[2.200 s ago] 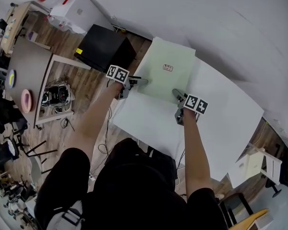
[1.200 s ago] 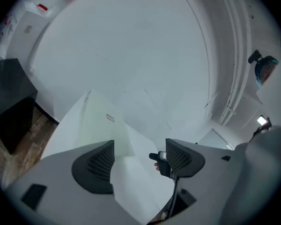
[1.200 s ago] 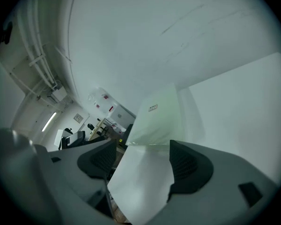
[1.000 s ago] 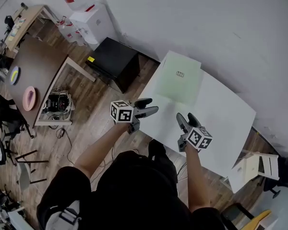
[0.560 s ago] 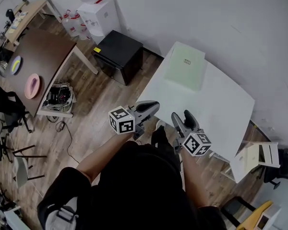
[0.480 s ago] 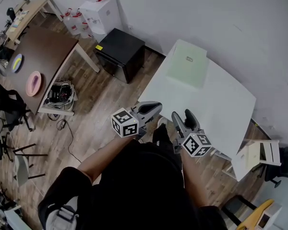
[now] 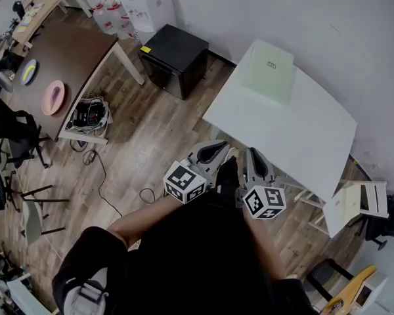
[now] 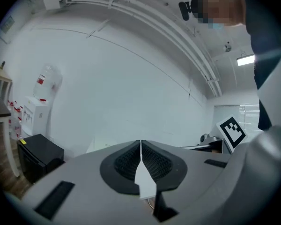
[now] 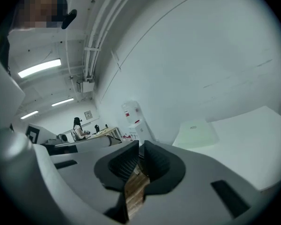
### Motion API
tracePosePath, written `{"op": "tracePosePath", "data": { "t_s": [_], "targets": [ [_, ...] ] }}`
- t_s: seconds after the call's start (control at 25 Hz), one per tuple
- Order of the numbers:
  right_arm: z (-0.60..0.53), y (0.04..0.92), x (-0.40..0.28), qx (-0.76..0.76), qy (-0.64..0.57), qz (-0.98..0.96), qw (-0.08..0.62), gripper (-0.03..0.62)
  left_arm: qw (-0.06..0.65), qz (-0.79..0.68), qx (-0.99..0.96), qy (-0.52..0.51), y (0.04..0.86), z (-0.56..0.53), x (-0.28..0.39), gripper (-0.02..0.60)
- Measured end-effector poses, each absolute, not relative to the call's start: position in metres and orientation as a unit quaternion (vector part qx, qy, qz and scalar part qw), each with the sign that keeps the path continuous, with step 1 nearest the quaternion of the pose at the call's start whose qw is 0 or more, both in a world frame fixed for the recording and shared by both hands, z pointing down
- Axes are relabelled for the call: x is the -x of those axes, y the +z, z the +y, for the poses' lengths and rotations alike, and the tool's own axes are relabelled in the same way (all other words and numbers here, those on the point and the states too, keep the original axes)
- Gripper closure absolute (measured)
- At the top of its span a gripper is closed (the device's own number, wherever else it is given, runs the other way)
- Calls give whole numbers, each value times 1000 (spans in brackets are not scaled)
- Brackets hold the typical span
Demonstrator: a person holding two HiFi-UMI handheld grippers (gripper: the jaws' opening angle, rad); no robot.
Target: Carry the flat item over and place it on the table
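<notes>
Currently the flat item (image 7: 268, 71) lies on the white counter (image 7: 302, 130), at its far corner, about 1 o'clock from both grippers and well apart from them; placement looks done. Left gripper (image 8: 141, 149): fingers pressed together, nothing held. Right gripper (image 9: 139, 154): fingers have just been closing, now only a narrow slit between them and nothing in it. Handling, judged: the item is a thin pale green slab with a small label, probably light and fairly stiff, with a smooth face that could slip. As it lies flush, its face offers no hold; better to pinch two opposite edges, one gripper each, at the side nearest the counter rim. Whether it overhangs, cannot tell. Count: one flat item, one white counter, two grippers, one black box (image 7: 177, 58) at 11 o'clock.
</notes>
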State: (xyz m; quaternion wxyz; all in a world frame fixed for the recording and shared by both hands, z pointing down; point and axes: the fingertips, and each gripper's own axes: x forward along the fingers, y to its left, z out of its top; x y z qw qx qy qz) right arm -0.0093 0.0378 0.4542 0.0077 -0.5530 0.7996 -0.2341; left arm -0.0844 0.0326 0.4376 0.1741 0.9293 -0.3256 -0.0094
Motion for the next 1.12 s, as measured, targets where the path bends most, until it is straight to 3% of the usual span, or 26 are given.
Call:
{"op": "tracePosePath", "data": {
  "t_s": [0.6,1.12],
  "targets": [
    [40,425,31,609,-89,786,-63,551,53,-363,-930,-7,406,34,101,563],
    [46,434,21,618,-81,777,-83,557,72,-352,-933,-29,413,32,81,563]
  ]
}}
